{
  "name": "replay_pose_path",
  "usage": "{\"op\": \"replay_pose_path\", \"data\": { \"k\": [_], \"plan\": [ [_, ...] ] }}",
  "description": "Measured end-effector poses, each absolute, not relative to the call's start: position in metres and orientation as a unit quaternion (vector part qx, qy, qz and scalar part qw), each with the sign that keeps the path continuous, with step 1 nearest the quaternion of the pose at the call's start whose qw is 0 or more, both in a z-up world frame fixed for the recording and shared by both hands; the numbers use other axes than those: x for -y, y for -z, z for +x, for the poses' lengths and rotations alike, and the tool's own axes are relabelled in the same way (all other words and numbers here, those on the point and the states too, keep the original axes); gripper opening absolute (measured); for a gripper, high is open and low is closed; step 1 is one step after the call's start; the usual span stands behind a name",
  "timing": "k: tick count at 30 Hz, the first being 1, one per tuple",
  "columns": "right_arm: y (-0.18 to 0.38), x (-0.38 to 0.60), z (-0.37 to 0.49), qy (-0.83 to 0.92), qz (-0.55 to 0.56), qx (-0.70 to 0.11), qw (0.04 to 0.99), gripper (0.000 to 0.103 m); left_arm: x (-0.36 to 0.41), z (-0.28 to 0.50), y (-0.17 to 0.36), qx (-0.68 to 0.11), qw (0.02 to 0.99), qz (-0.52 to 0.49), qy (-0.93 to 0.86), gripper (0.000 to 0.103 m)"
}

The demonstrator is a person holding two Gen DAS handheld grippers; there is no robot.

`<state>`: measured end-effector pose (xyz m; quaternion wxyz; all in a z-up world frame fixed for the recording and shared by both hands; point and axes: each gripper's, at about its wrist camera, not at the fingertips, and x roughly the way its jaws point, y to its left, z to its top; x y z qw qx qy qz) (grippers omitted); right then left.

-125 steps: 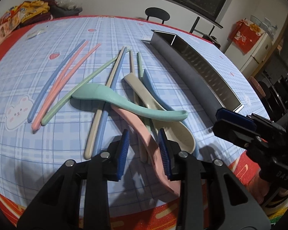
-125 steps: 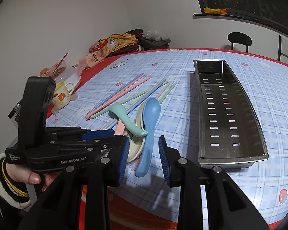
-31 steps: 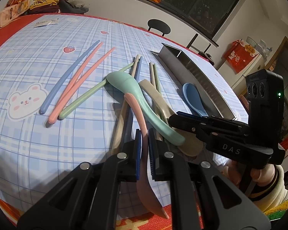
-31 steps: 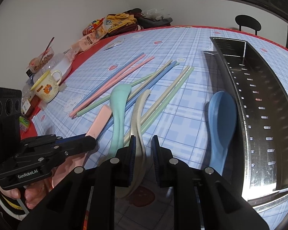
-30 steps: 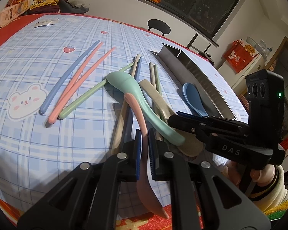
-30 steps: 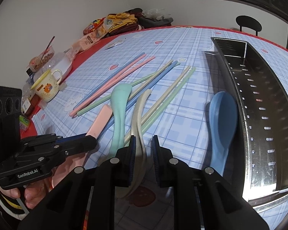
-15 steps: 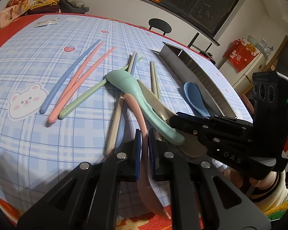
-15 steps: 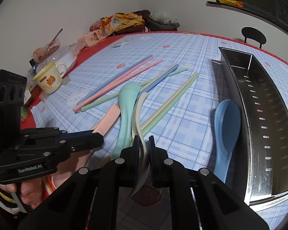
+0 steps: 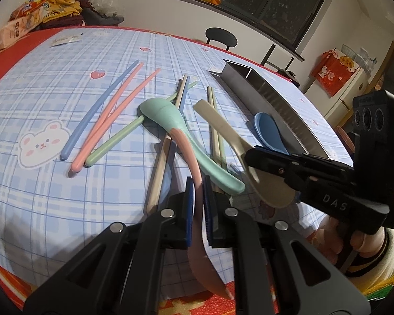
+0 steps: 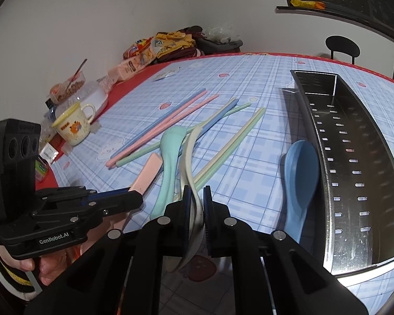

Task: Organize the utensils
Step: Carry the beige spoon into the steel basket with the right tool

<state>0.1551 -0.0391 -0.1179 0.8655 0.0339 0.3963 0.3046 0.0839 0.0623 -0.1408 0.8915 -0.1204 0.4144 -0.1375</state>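
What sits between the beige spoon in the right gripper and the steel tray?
Only the blue spoon, lying on the tablecloth beside the steel tray. The right gripper holds the beige spoon; nothing else visible intervenes.

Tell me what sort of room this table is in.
Probably a home dining or kitchen area: a blue checked tablecloth printed with bears, a pile of snack packets by the wall, and a white fridge with a red decoration.

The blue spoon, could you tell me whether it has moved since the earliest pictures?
Yes. The blue spoon left the spoon pile and now lies alone on the cloth beside the steel tray, close along its near wall.
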Motion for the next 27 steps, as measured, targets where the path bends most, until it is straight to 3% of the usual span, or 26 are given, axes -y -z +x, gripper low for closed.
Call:
{"op": "replay_pose_path", "data": {
  "k": [27],
  "plan": [
    [0.089,0.090,0.151,-0.307,0.106,-0.340,0.882,0.010,-0.053,0.083,0.096,-0.377,0.912,-0.107,0.119,0.011]
  ]
}}
